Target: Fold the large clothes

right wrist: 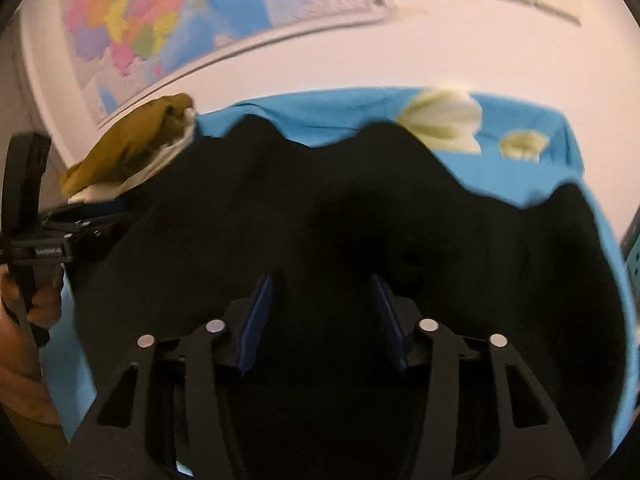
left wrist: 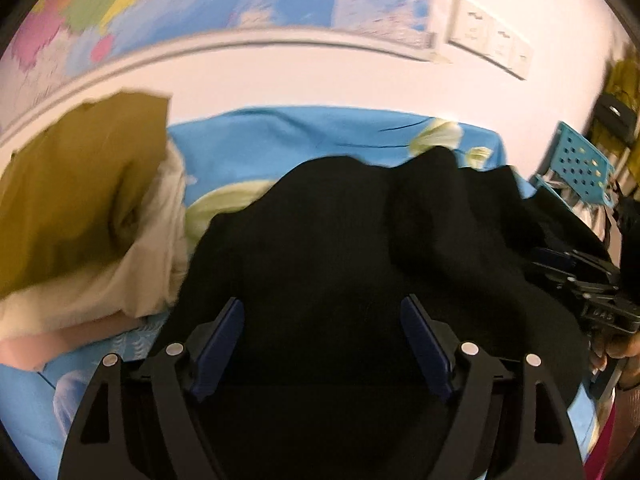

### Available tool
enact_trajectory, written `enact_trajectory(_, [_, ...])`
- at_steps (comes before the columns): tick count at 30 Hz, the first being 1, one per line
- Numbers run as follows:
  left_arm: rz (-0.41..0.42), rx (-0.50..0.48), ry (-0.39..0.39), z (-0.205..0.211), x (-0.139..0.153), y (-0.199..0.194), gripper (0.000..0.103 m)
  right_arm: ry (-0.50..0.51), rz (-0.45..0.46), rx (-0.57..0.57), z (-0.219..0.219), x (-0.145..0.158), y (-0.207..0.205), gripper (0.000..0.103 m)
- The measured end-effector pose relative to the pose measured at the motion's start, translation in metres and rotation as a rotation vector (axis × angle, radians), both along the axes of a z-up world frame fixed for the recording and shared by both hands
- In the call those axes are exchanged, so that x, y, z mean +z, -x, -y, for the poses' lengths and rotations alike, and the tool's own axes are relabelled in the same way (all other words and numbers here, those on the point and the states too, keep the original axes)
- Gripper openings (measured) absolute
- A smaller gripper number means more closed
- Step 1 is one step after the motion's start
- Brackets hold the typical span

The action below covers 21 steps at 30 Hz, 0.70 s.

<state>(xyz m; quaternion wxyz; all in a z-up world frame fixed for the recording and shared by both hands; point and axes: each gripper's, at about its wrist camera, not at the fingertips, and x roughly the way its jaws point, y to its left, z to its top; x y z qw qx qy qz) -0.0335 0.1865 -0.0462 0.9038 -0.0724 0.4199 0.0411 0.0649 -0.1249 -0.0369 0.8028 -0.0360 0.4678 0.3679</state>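
Both grippers are seen with jaws spread wide and nothing clasped: the left gripper (left wrist: 322,314) and the right gripper (right wrist: 322,294) are each poised above one black garment (left wrist: 340,240), which is heaped in rumpled folds on a blue flower-printed sheet (right wrist: 340,108). One olive-and-cream bundle of clothes (left wrist: 80,200) is piled just beside the garment's left edge. One map (right wrist: 160,20) is hung on the wall.

Left gripper (left wrist: 322,312): blue-padded fingers (left wrist: 222,334) spread wide apart, nothing clamped. Right gripper (right wrist: 320,292): fingers (right wrist: 258,316) likewise parted, somewhat narrower. Each unit is hand-held; both point forward, side by side.
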Motion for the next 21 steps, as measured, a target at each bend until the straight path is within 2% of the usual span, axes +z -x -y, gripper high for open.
enact_trajectory(3, [-0.03,0.025,0.042,-0.017,-0.009,-0.002,0.076,0.008,0.021,-0.008,0.0,0.012,0.005,0.048])
enact_trajectory(7, [0.036,0.011,0.049,-0.017,0.008,0.017,0.076,-0.045,0.09,0.013,0.005,0.042,0.021,0.055])
enact_trajectory(11, [0.095,-0.023,0.038,-0.014,0.026,0.044,0.078,-0.079,0.167,0.161,-0.009,0.071,0.059,0.058])
enact_trajectory(13, [0.104,-0.03,0.025,-0.012,0.027,0.054,0.08,-0.073,0.174,0.24,-0.022,0.071,0.074,0.06])
enact_trajectory(16, [0.061,-0.016,0.019,-0.016,0.014,0.056,0.08,-0.024,0.157,0.324,-0.044,0.055,0.088,0.06])
enact_trajectory(19, [0.03,-0.002,0.06,-0.022,-0.001,0.049,0.081,0.044,0.081,0.321,-0.056,0.026,0.082,0.063])
enact_trajectory(21, [0.029,0.007,0.062,-0.021,-0.003,0.049,0.081,0.018,0.049,0.298,-0.054,0.021,0.077,0.065])
